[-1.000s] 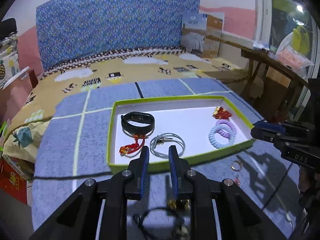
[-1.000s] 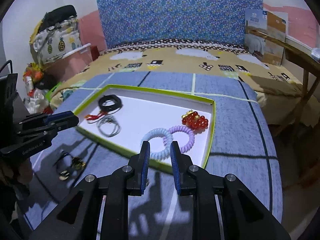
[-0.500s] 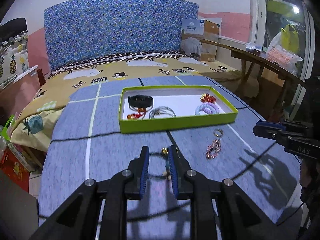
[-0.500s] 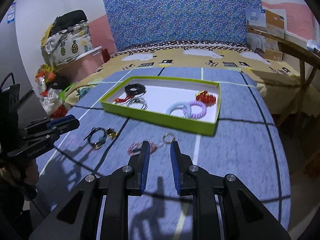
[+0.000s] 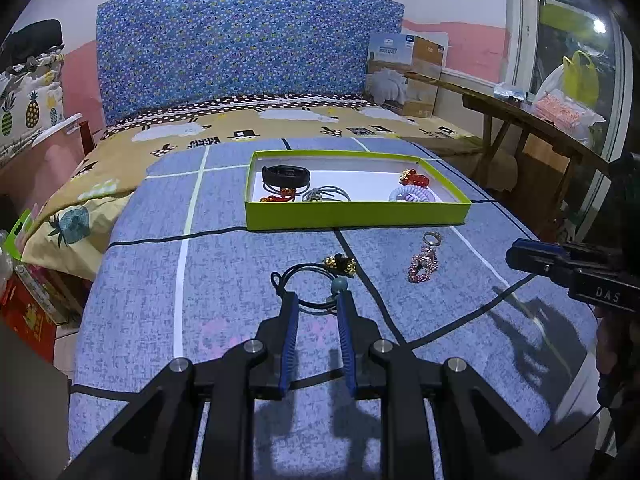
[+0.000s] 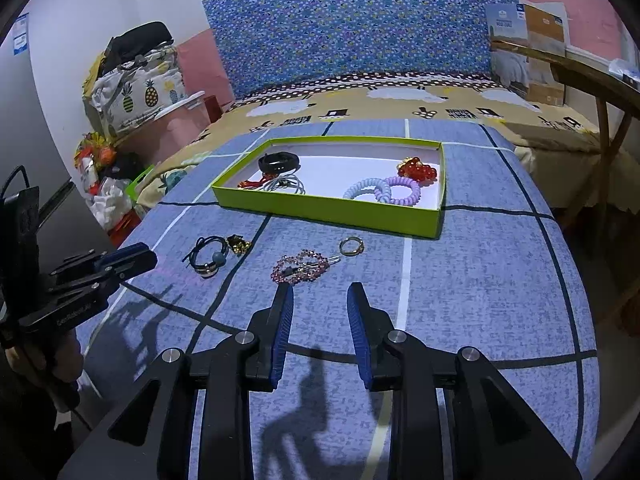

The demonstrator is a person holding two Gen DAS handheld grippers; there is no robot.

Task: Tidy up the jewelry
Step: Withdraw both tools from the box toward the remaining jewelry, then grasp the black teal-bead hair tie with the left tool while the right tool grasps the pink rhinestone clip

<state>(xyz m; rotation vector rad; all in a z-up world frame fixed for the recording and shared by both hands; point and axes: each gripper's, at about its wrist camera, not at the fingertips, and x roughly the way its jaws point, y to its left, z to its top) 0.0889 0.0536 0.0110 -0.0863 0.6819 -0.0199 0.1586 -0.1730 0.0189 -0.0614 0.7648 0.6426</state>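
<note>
A lime-green tray [image 5: 356,216] [image 6: 328,212] on the blue cloth holds a black band [image 5: 286,176], a grey hair tie [image 5: 326,195], a red charm, two coil hair ties [image 6: 380,192] and red beads [image 6: 416,170]. In front of it lie a black cord bracelet with gold charms [image 5: 316,280] [image 6: 212,256], a pink beaded keychain [image 5: 423,266] [image 6: 298,270] and a ring [image 6: 351,246]. My left gripper [image 5: 317,300] is open, its tips over the near edge of the black bracelet. My right gripper [image 6: 320,292] is open and empty, just short of the keychain.
The blue checked cloth [image 6: 480,264] covers a table whose edges fall off left and right. A bed with a blue headboard [image 5: 248,52] lies behind. A wooden bench [image 5: 520,116] stands at the right, bags and boxes [image 6: 132,80] at the left.
Both grippers have pulled back from the tray toward me, so the loose jewelry in front of it has come into view. Both sets of fingers have opened a little wider.
</note>
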